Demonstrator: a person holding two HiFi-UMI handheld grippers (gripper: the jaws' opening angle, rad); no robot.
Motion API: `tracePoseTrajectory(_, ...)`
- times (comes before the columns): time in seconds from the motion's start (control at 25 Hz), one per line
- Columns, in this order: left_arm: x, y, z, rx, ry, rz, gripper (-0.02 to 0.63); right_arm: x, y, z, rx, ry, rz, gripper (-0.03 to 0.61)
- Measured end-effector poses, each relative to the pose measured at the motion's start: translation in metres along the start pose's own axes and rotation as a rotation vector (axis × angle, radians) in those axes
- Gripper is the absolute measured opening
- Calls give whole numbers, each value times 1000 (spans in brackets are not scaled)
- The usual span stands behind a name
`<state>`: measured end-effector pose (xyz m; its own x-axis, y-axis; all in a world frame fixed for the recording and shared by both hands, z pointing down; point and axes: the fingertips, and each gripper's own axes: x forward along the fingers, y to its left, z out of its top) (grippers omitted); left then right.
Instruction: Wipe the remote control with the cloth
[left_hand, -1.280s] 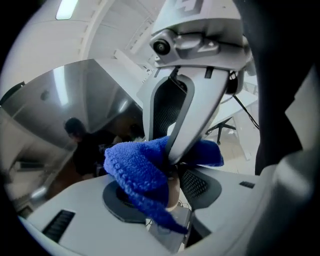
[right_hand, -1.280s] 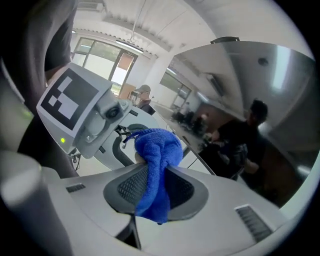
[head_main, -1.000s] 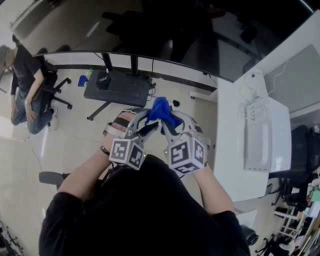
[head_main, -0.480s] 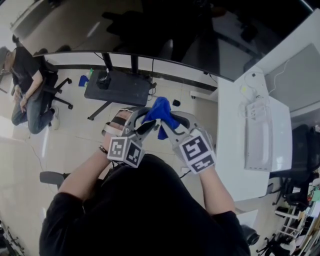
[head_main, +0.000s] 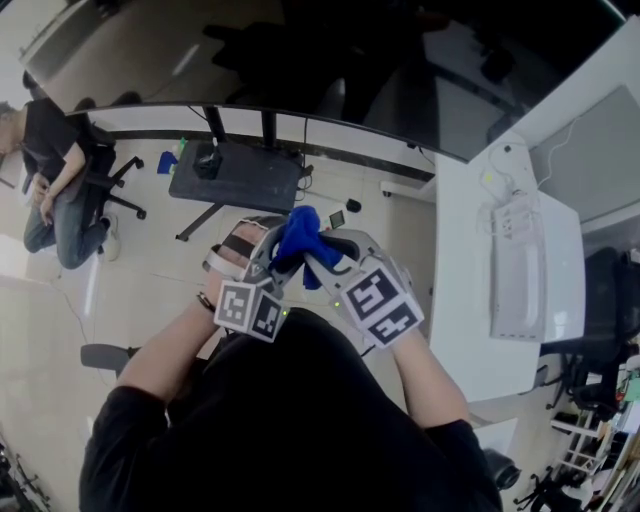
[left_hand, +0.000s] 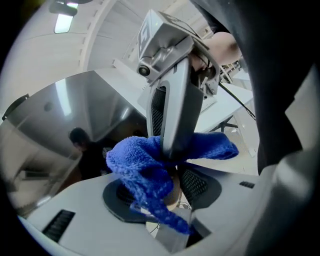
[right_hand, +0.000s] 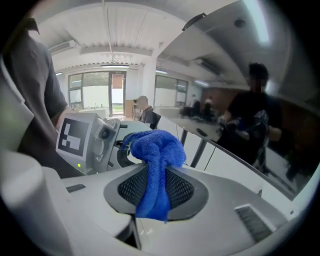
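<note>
While in right gripper (right_hand: 156, 172), cloth (right_hand: 154, 145) over left gripper's (left_hand: 167, 186) remote control (left_hand: 173, 239)

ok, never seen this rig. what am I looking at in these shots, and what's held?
No robot: a person holds hand-operated tongs in each hand, each with a marker cube and a camera. The head view looks down past the person at the floor, with a white desk at right. The other two views look along each pair of tongs. The right tongs clamp a fluffy blue cloth, which reaches in between the left tongs. Those seem to grip a pale grey object, probably the remote control, mostly hidden under the cloth.
</note>
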<state>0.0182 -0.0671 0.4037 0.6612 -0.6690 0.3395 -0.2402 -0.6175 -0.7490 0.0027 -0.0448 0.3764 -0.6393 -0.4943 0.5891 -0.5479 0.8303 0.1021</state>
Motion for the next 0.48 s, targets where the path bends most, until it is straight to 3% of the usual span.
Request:
tracePoseTrajectory(0.36, -9, -2, 8, 26, -31, 7, 199, -21, -48, -16, 66, -2, -128, 104)
tracePoseTrajectory(0.48, -10, -1, 8, -20, -47, 2, 199, -28, -67, -21, 83, -15, -175, 104)
